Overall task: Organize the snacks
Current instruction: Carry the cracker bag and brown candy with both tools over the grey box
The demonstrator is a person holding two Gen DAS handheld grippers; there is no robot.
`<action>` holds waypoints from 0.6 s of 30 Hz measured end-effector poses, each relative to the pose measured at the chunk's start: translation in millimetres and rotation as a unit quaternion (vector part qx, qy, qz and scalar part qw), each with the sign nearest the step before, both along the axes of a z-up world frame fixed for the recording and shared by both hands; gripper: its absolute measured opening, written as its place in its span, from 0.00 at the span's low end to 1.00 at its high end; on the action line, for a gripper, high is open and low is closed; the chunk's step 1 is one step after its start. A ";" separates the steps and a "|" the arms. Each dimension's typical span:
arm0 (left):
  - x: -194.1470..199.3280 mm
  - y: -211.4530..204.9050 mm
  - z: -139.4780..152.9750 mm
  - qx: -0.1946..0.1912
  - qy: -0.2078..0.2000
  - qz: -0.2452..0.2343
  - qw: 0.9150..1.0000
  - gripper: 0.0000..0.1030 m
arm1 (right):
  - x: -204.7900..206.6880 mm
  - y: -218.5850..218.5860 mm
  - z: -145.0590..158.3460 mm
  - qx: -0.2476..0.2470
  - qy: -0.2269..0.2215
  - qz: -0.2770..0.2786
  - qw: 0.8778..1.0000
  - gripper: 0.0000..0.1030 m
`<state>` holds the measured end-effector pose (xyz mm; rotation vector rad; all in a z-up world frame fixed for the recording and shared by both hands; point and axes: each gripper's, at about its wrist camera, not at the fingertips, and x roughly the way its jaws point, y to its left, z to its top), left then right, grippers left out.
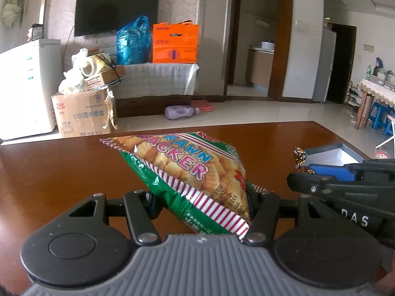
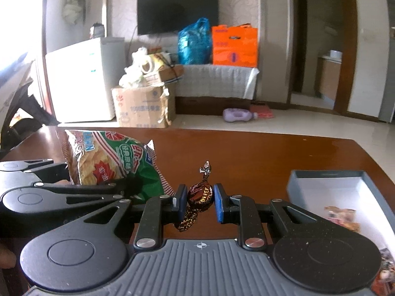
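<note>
My left gripper (image 1: 201,203) is shut on a green prawn cracker bag (image 1: 187,170), which it holds tilted above the brown table (image 1: 61,172). In the right wrist view the same bag (image 2: 111,162) shows at the left, with the left gripper's black arms in front of it. My right gripper (image 2: 198,201) is shut on a brown coffee candy (image 2: 200,194) in a twisted wrapper, pinched between the blue pads (image 2: 218,203). In the left wrist view the candy (image 1: 300,156) peeks out beyond the right gripper's body. A grey box with a white inside (image 2: 328,187) lies at the right, with several small wrapped snacks in it.
Beyond the table's far edge (image 2: 246,133) lies a tiled floor with a purple bottle (image 2: 238,115). A white fridge (image 2: 84,81), cardboard boxes (image 2: 143,108) and a covered bench with blue and orange bags stand against the wall under a television. A doorway opens at the right.
</note>
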<state>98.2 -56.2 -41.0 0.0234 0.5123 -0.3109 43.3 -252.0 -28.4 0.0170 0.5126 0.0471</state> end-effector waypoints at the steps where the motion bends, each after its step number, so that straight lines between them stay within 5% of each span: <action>1: -1.9 -6.5 0.9 0.000 -0.001 -0.004 1.000 0.57 | -2.5 -4.3 0.9 0.000 -0.001 -0.003 1.000 0.24; 18: -25.7 -129.5 12.2 -0.007 -0.013 -0.074 0.997 0.57 | -51.0 -94.7 6.9 0.021 -0.015 -0.088 0.996 0.24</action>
